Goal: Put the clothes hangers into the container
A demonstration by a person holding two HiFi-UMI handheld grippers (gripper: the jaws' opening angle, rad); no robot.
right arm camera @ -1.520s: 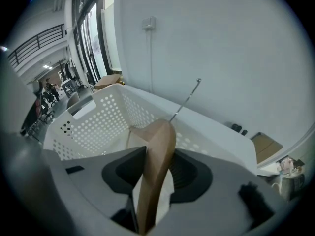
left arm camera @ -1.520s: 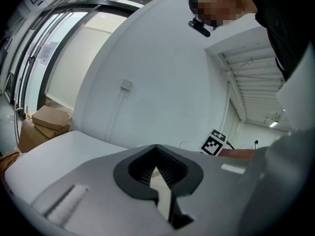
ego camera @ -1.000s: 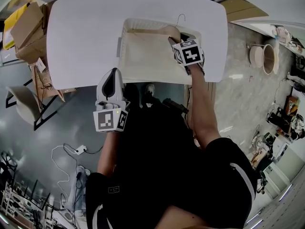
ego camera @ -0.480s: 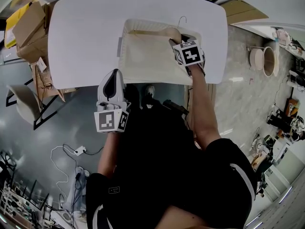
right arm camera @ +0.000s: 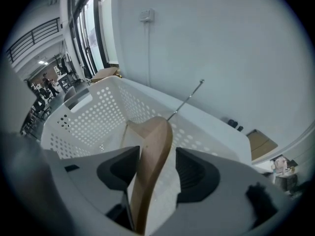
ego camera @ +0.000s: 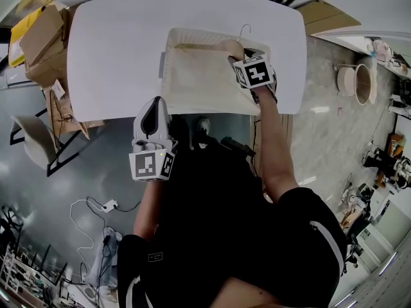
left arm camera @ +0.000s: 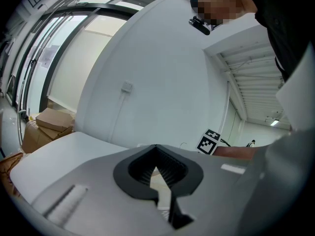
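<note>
Wooden hanger [right arm camera: 153, 134], released inside the container [right arm camera: 93, 114].
Right gripper [right arm camera: 157, 171] jaws just opened, hanger loose between them; left gripper [left arm camera: 157, 165] clenched, empty.

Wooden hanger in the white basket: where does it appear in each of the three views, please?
Head view: the wooden hanger lies along the far side of the white basket, upper centre.
Left gripper view: it cannot be made out.
Right gripper view: centre, lower half, with its metal hook pointing to the upper right.
Shared landmark: the white basket; the white table also shows in the left gripper view.
</note>
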